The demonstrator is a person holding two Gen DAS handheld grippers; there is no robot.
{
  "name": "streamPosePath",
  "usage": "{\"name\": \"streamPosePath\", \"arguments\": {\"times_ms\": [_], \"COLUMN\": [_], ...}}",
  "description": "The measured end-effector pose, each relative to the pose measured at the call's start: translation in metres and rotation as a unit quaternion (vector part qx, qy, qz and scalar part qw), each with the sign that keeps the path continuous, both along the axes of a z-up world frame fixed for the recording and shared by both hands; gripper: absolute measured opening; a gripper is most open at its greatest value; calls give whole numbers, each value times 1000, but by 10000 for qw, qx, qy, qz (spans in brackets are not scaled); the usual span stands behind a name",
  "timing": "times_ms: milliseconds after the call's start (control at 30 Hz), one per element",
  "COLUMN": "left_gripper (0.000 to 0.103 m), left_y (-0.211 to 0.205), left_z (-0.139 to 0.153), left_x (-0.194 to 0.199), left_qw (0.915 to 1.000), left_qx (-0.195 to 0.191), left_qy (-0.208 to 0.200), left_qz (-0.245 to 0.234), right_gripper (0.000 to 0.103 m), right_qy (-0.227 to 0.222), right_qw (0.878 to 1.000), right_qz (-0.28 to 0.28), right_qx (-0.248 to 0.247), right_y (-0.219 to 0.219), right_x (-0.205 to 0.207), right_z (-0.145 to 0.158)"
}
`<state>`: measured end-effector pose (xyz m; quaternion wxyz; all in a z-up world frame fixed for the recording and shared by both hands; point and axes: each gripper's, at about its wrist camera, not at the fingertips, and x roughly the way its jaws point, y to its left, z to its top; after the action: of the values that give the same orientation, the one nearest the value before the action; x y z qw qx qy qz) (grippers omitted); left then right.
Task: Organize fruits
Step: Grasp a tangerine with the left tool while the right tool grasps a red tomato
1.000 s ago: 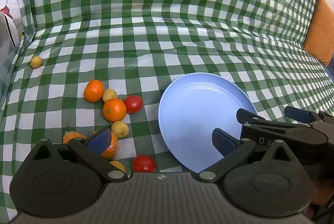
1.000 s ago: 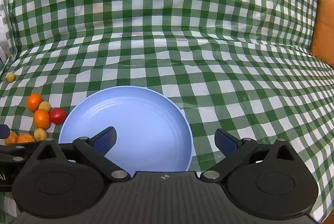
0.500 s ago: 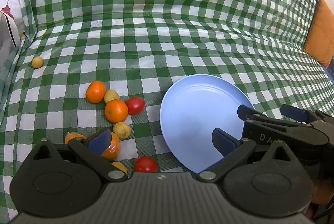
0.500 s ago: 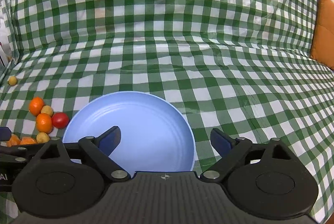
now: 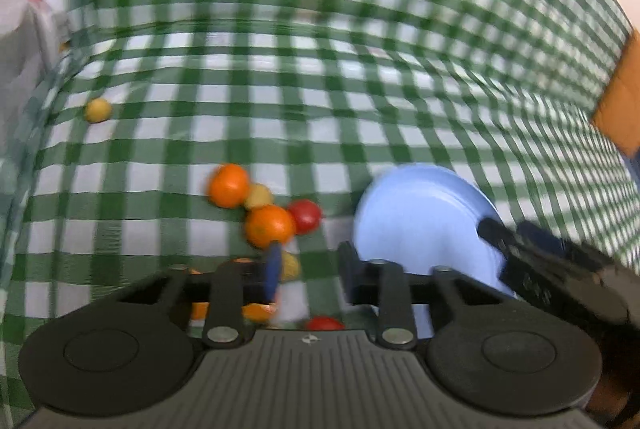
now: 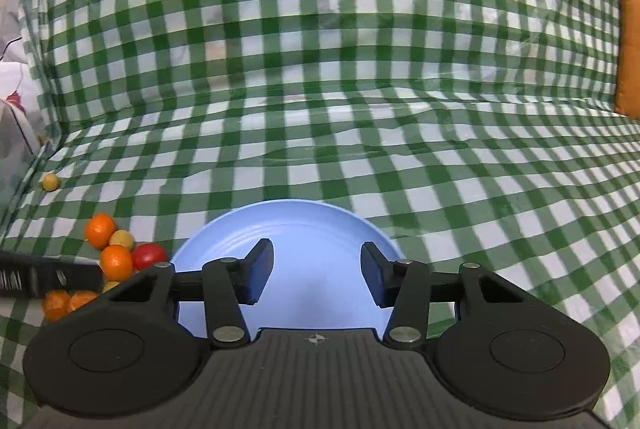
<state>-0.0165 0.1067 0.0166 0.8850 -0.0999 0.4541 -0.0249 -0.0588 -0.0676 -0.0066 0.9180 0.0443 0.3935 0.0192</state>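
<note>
Both jaws have just been closing with nothing between them: my left gripper (image 5: 308, 269) narrowed above the fruit pile, my right gripper (image 6: 316, 275) part-spread over the plate (image 6: 308, 225). Oranges (image 5: 269, 225), a tomato (image 5: 305, 215) and yellow fruits (image 5: 259, 195) lie left of the plate on the cloth (image 6: 320, 89).

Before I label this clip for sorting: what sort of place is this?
Likely a home, on a sofa or bed: a green checked cloth draped over cushioning, an orange cushion, and a blue plate beside loose fruit.
</note>
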Motion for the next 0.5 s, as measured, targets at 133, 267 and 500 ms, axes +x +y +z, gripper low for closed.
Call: {"name": "streamPosePath", "arguments": {"times_ms": [133, 267, 500], "left_gripper": [28, 28, 41], "left_y": [41, 72, 97], "left_z": [-2, -6, -26], "left_x": [-1, 2, 13], "left_qw": [9986, 9947, 9814], "left_qx": [-318, -621, -1154], "left_qy": [92, 318, 868], "left_qz": [415, 757, 1261], "right_gripper": [51, 51, 51], "right_qy": [-228, -351, -523], "right_qw": [9986, 9935, 9656], "right_qz": [452, 1038, 2549], "right_qx": [152, 295, 43], "right_y": [15, 37, 79], "right_x": [-6, -13, -31], "right_z": [1, -4, -10]}}
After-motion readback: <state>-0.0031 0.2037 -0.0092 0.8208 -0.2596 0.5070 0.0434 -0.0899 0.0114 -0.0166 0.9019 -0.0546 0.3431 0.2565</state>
